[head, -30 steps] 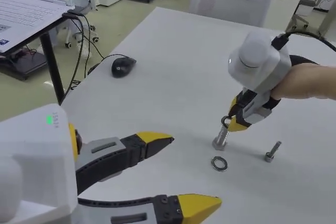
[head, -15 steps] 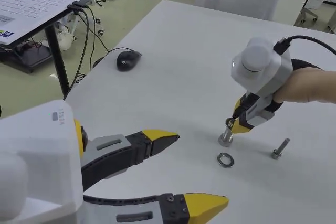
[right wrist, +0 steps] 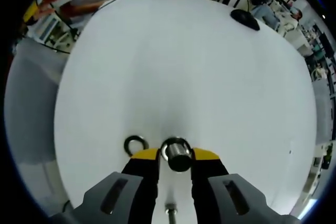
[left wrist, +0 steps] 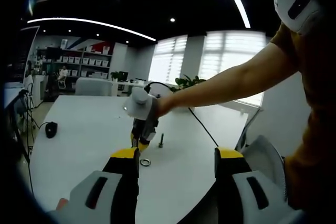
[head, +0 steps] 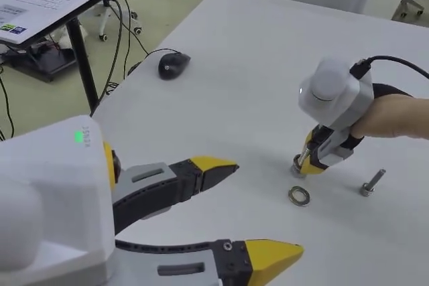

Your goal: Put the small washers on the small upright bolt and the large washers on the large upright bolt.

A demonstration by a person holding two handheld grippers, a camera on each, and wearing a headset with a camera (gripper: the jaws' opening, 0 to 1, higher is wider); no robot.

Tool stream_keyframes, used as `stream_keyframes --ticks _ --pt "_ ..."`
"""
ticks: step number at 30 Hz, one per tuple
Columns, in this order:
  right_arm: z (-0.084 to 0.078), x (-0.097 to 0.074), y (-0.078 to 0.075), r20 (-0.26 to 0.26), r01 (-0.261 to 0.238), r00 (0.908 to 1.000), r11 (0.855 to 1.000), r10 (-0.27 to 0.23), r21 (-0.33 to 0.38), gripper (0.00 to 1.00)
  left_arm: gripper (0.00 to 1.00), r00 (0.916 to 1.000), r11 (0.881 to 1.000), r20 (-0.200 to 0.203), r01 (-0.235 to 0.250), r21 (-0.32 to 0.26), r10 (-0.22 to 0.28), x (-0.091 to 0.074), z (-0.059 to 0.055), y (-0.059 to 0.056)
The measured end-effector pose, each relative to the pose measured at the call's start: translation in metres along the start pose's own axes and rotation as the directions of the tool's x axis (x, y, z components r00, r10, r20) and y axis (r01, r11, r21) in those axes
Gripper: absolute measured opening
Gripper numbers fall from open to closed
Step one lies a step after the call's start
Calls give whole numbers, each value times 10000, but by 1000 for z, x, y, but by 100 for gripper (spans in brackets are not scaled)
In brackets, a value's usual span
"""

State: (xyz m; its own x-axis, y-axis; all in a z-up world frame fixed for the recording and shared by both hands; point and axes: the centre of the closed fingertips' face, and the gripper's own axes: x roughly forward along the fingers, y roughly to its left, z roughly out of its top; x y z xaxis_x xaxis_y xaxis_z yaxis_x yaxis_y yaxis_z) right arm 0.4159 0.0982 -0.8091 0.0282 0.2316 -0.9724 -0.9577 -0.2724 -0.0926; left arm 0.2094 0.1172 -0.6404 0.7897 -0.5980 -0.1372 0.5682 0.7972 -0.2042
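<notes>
Head view, right hand-held gripper (head: 303, 165) seemingly lower

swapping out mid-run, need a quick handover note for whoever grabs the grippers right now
Left gripper: open, empty, hovering over the near side of the table.
Right gripper: down at the large bolt, one jaw on either side of a washer ringed around the bolt's top; whether it is gripped or released is unclear.
Things: a loose washer lies flat beside the large bolt. The small bolt stands apart, with no washer seen on it.
Done: nothing clearly seated.
Left: seat the washer on the large bolt, then put the loose washer on the bolt that matches its size.
</notes>
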Motion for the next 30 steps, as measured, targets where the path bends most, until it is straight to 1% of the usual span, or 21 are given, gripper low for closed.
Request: stream_keyframes --ticks 8,10,18,24,28,30 --pt "-2 1 2 199 71 9998 10000 -70 -50 24 57 10000 10000 -2 -42 43 42 -1 0 0" --pt "0 -1 2 339 134 9993 9999 -134 14 24 57 10000 10000 -39 -39 77 39 0 0 -1" --pt "-3 -17 1 595 396 9974 9990 -409 230 24 57 10000 9999 -39 35 149 -34 2 0 -7" --pt "-10 -26 7 591 479 9970 9984 -497 312 24 57 10000 9997 -31 89 214 -88 3 1 -13" --pt "-14 -29 14 682 443 9966 9981 -472 435 24 57 9999 9995 -11 123 274 -123 4 2 -17" --pt "-15 -29 20 698 347 9968 9983 -379 472 24 57 9999 9995 -6 137 286 -137 4 2 -19"
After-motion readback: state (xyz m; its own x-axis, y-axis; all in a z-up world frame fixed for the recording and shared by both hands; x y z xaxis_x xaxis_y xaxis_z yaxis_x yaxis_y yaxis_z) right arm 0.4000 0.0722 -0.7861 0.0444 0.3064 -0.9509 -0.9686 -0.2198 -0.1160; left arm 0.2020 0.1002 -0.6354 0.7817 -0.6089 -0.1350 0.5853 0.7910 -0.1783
